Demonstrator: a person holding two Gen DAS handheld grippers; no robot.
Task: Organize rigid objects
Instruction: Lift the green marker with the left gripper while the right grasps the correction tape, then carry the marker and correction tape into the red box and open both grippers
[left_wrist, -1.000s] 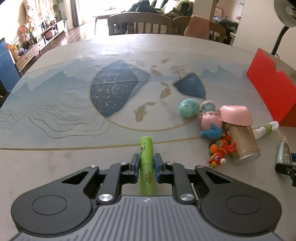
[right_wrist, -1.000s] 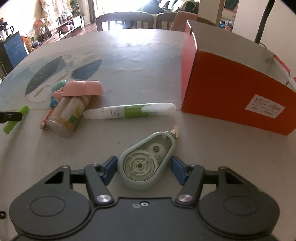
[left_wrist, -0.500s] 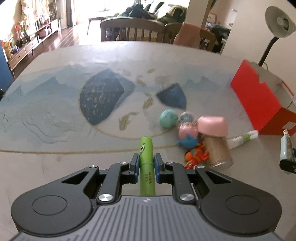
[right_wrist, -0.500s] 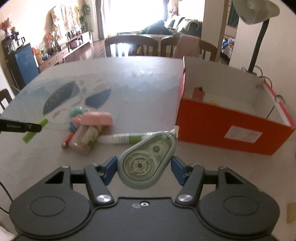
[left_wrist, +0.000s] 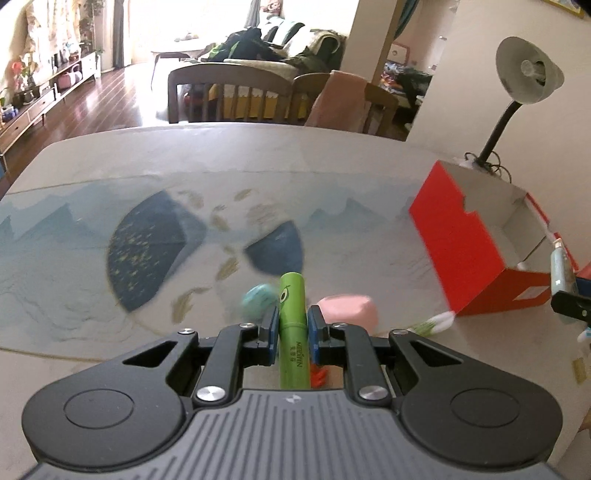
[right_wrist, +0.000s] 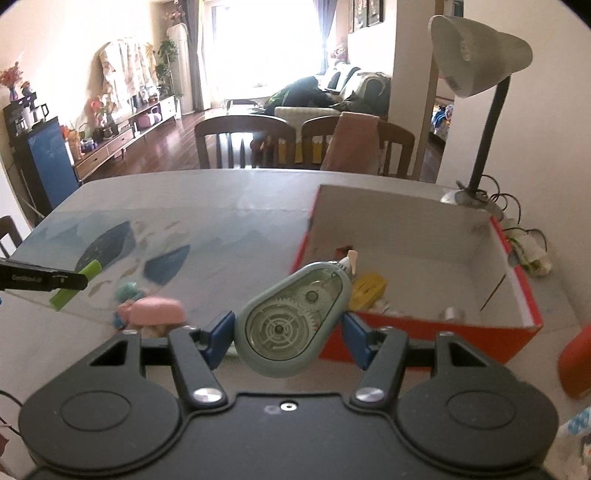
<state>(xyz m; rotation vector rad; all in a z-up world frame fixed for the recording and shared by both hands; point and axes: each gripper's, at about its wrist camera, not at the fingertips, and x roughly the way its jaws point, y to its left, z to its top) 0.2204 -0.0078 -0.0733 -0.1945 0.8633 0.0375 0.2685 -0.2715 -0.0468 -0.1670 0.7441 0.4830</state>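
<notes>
Both grippers are loaded and lifted clear of the table (left_wrist: 258, 155), so the step in hand looks like the carry toward the red box (right_wrist: 424, 332). The left gripper (left_wrist: 291, 325) is clamped on a green tube (left_wrist: 292, 310), which stands up between the blue pads and hangs well to the left of the red box. The right gripper (right_wrist: 288, 328) grips a grey-green correction tape (right_wrist: 291, 325) by its rounded body, nose pointing toward the box; it hovers just short of the box's near wall, at about rim height.

Inside the box lie a yellow block (right_wrist: 367, 291) and a few small bits (too blurred to name). Left of the box, on the table, remain a pink-capped jar (right_wrist: 157, 312), a teal ball (left_wrist: 256, 301) and a white pen (left_wrist: 434, 321).

Next, I judge, the right gripper needs to travel forward over the near wall, then open above a bare patch of the box floor; the left should follow with the tube.
</notes>
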